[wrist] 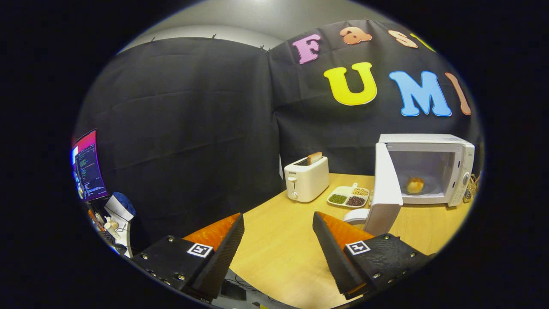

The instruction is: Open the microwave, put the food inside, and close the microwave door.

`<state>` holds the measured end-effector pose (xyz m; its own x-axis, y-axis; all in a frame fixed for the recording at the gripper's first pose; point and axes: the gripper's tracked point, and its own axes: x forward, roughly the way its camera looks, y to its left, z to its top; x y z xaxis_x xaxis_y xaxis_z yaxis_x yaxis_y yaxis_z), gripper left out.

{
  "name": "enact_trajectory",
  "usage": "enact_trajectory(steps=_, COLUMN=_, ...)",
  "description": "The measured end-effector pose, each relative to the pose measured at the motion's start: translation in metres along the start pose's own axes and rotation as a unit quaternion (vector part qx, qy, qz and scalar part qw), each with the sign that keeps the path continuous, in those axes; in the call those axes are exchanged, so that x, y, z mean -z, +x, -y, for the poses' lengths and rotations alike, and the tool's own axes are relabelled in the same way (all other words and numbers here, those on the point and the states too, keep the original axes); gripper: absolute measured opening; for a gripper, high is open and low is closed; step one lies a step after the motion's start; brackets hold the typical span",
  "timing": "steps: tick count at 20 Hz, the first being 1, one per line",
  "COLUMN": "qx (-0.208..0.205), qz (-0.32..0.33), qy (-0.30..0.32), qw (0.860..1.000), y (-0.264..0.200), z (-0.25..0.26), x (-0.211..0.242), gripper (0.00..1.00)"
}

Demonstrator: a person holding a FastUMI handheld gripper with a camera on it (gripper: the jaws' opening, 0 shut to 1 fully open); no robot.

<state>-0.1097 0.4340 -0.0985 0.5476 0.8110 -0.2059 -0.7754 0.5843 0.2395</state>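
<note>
Gripper view: your gripper [279,240] is spread wide and empty above the wooden table [283,253]. Just beyond the right finger stands the microwave door [386,189], swung open. The bun [414,185] sits inside the microwave [461,171]. Judgement: loading is done; closing remains. Next, push the door's outer face until it latches.

White toaster [306,179] holding a bread slice [314,157], sectioned dish of beans [348,197] beside it — wooden table [283,244], monitor [88,166]
</note>
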Motion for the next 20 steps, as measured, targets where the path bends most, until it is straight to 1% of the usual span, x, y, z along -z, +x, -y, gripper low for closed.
enact_trajectory(steps=1, qx=0.002, qz=-0.005, qy=0.003, qw=1.0, y=0.004, z=0.005, x=0.005, gripper=0.95)
enact_trajectory(steps=2, qx=0.007, qz=-0.009, qy=0.004, qw=1.0, y=0.005, z=0.01, x=0.009, gripper=0.95)
enact_trajectory(steps=3, qx=0.01, qz=-0.013, qy=0.007, qw=1.0, y=0.007, z=0.015, x=0.012, gripper=0.86)
enact_trajectory(steps=5, qx=0.03, qz=-0.018, qy=0.014, qw=0.999, y=0.009, z=0.03, x=0.014, gripper=0.78)
enact_trajectory(steps=6, qx=0.042, qz=-0.021, qy=0.017, qw=0.999, y=0.009, z=0.037, x=0.017, gripper=0.67)
enact_trajectory(steps=7, qx=0.045, qz=-0.025, qy=0.023, qw=0.998, y=0.012, z=0.042, x=0.019, gripper=0.44)
enact_trajectory(steps=8, qx=0.048, qz=-0.03, qy=0.028, qw=0.998, y=0.01, z=0.044, x=0.022, gripper=0.35)
enact_trajectory(steps=9, qx=0.06, qz=-0.033, qy=0.025, qw=0.997, y=0.011, z=0.052, x=0.026, gripper=0.26)
enact_trajectory(steps=10, qx=0.066, qz=-0.03, qy=0.024, qw=0.997, y=-0.002, z=0.058, x=0.021, gripper=0.17)
enact_trajectory(steps=11, qx=0.069, qz=-0.032, qy=0.02, qw=0.997, y=0.003, z=0.061, x=0.023, gripper=0.01)
enact_trajectory(steps=13, qx=0.07, qz=-0.041, qy=0.004, qw=0.997, y=-0.002, z=0.067, x=0.028, gripper=0.01)
enact_trajectory(steps=15, qx=0.073, qz=-0.044, qy=0.002, qw=0.996, y=-0.009, z=0.077, x=0.03, gripper=0.01)
enact_trajectory(steps=20, qx=0.103, qz=-0.041, qy=0.003, qw=0.994, y=-0.026, z=0.115, x=0.023, gripper=0.01)
